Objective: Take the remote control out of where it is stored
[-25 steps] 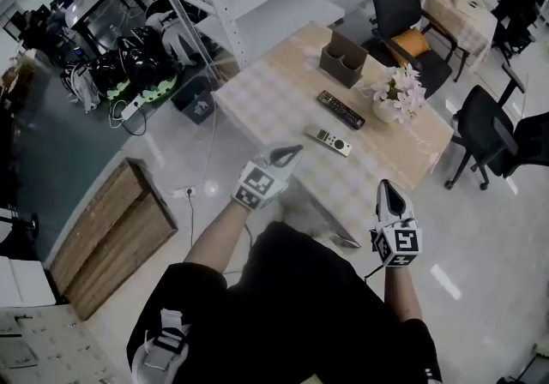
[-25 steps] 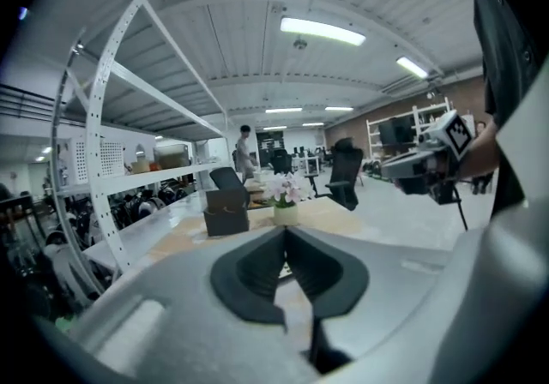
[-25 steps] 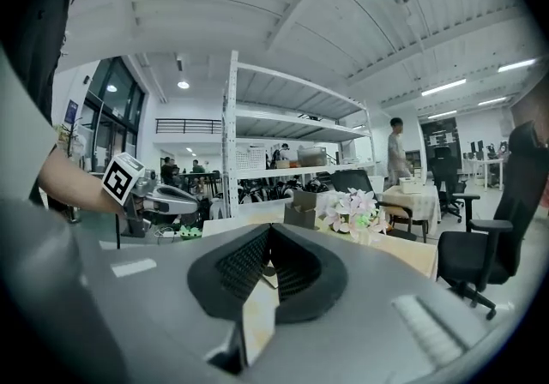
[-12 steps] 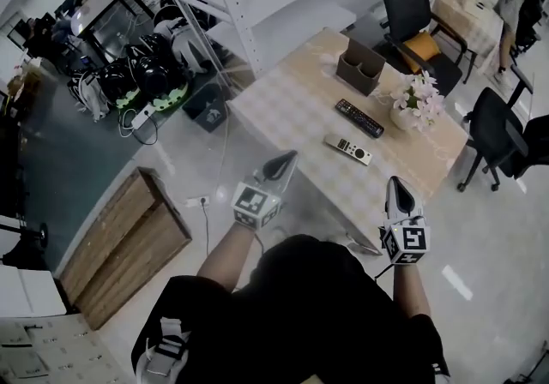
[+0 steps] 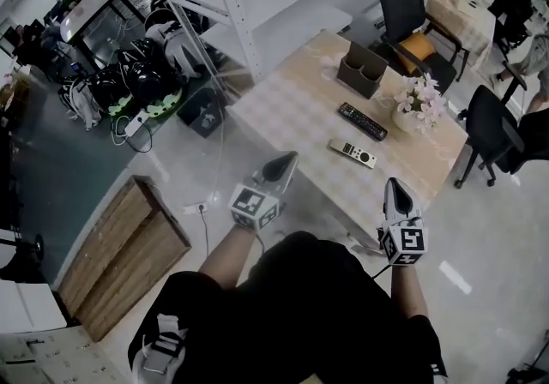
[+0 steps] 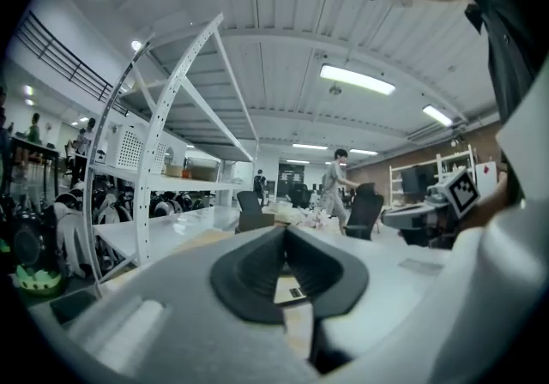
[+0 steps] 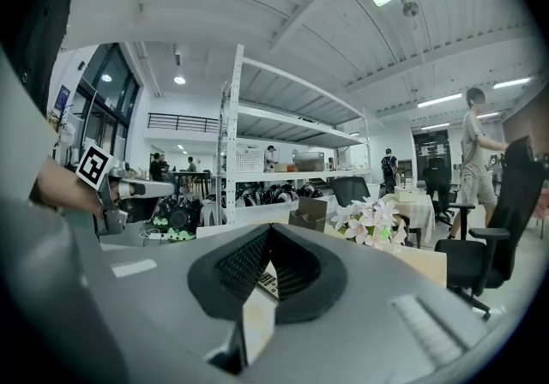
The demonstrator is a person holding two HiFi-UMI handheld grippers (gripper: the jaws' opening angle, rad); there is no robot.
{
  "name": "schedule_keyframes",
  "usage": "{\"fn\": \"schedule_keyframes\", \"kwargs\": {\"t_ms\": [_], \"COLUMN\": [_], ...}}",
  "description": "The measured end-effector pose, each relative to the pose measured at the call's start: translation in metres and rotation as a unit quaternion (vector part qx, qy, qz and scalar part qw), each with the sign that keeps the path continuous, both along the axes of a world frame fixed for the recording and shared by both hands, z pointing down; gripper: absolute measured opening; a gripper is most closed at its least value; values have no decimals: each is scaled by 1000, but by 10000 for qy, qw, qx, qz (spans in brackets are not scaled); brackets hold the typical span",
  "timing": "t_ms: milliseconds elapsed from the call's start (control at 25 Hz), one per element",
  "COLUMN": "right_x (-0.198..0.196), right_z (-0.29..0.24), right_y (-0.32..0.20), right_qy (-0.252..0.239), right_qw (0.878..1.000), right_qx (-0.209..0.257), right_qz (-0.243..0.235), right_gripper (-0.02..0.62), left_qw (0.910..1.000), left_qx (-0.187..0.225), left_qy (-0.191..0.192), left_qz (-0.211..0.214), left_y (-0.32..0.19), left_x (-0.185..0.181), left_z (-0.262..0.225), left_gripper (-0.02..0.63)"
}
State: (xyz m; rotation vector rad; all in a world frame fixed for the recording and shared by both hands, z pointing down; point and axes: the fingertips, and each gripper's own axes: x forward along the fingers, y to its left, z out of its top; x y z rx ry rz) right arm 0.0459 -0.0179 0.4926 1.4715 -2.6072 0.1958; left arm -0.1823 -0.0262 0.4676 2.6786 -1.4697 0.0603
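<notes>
Two units, a long black remote control (image 5: 361, 121) and a pale grey remote control (image 5: 352, 153), lie centre-right on the beige checked table (image 5: 292, 108), outside the brown cardboard holder (image 5: 361, 70) (presumably their store). Lower down, left gripper (image 5: 287, 159) and right gripper (image 5: 391, 187) hang clenched, empty, apparently between grasps.

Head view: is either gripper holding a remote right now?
No: the black remote and the light remote both lie on the table, apart from the left gripper and the right gripper.
</notes>
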Motion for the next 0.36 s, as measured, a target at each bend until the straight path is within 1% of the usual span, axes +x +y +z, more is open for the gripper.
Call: {"fn": "schedule_keyframes", "kwargs": {"t_ms": [360], "right_x": [-20], "right_z": [-5], "right_y": [-5], "right_qy": [76], "right_qw": [9999], "right_qx": [62], "right_qz": [20], "right_gripper": [3], "left_qw": [9999], "left_qx": [-109], "left_qy": [109], "left_qz": [-14], "left_y": [-5], "left_x": [-28], "left_z": [7], "left_gripper": [3]}}
